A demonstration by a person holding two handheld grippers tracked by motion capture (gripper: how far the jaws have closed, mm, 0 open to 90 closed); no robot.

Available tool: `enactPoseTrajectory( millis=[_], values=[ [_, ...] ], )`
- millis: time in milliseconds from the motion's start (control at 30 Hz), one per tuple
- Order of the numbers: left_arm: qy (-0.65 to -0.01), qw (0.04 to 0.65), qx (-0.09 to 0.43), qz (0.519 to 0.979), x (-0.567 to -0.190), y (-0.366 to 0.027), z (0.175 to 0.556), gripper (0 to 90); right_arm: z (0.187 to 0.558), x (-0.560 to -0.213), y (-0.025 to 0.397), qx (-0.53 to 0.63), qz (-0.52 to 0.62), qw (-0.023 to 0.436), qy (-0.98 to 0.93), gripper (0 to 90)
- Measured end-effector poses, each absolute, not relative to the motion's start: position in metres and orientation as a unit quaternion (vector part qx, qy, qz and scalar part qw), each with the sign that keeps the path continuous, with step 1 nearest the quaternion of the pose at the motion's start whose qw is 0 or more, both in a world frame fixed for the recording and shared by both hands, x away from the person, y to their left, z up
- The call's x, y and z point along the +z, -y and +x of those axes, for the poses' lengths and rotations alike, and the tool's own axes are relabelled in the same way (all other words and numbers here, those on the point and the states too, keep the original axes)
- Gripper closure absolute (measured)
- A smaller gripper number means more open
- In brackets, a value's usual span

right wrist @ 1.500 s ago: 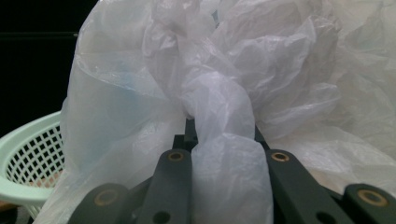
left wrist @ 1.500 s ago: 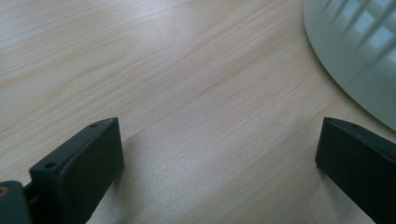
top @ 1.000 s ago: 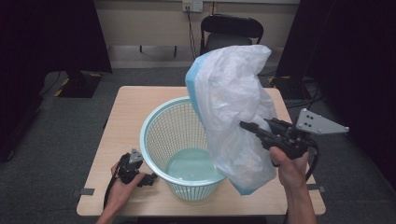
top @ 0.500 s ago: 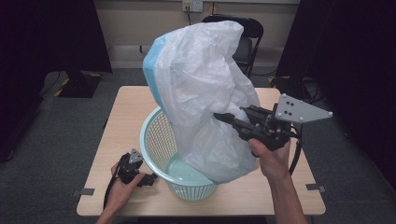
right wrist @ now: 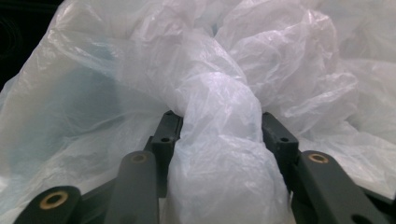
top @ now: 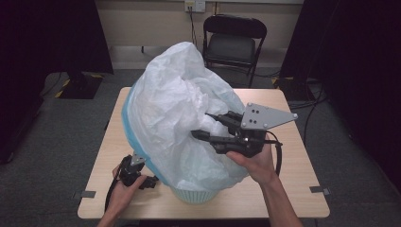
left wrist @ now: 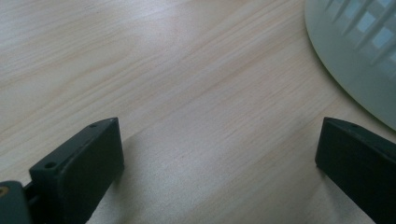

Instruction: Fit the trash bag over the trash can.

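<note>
A large white plastic bag (top: pixel 179 109) billows over the pale green basket (top: pixel 196 195), hiding all but the basket's foot. My right gripper (top: pixel 201 126) is shut on a bunched fold of the bag (right wrist: pixel 219 140), which fills the space between its jaws. At the table's front left, my left gripper (top: pixel 153 182) rests low on the wooden top, open, with bare wood between its jaws (left wrist: pixel 210 140). The basket's slatted wall (left wrist: pixel 364 56) curves past the upper right corner of the left gripper view.
The wooden table (top: pixel 302 156) has bare surface to the right of the basket and along its left side. A black folding chair (top: pixel 234 45) stands behind the table's far edge. Dark curtains flank the room, and cables lie on the floor at right.
The right gripper has swung the bag from the basket's right side leftward and down over it; the basket's open mouth is now covered. The left gripper has stayed put.
</note>
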State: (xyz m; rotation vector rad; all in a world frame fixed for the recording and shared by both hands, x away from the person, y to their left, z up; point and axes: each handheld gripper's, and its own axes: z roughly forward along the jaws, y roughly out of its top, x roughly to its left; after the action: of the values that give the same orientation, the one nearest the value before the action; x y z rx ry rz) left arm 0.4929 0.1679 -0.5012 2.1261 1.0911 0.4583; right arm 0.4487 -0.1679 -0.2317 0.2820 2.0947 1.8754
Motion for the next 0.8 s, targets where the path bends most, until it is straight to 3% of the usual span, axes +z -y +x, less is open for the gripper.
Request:
enactPoseTrajectory(
  millis=[33, 133, 233, 500, 700, 800],
  values=[
    [-0.42, 0.347, 0.177, 0.82, -0.501, -0.168, 0.493, 0.4, 0.45, -0.232, 0.166, 0.655, 0.104, 0.157, -0.732, 43.2],
    [-0.421, 0.347, 0.177, 0.82, -0.501, -0.168, 0.493, 0.4, 0.451, -0.232, 0.164, 0.652, 0.113, 0.164, -0.732, 36.5],
    [-0.42, 0.347, 0.177, 0.82, -0.501, -0.168, 0.493, 0.4, 0.453, -0.231, 0.164, 0.65, 0.134, 0.177, -0.727, 23.9],
    [-0.42, 0.346, 0.177, 0.82, -0.501, -0.168, 0.493, 0.4, 0.457, -0.23, 0.17, 0.659, 0.148, 0.178, -0.716, 21.9],
    [-0.424, 0.349, 0.18, 0.816, -0.501, -0.172, 0.491, 2.6, 0.459, -0.226, 0.18, 0.658, 0.162, 0.181, -0.712, 28.2],
    [-0.43, 0.36, 0.19, 0.806, -0.5, -0.175, 0.489, 17.4, 0.462, -0.227, 0.193, 0.644, 0.178, 0.194, -0.719, 37.0]
  ],
)
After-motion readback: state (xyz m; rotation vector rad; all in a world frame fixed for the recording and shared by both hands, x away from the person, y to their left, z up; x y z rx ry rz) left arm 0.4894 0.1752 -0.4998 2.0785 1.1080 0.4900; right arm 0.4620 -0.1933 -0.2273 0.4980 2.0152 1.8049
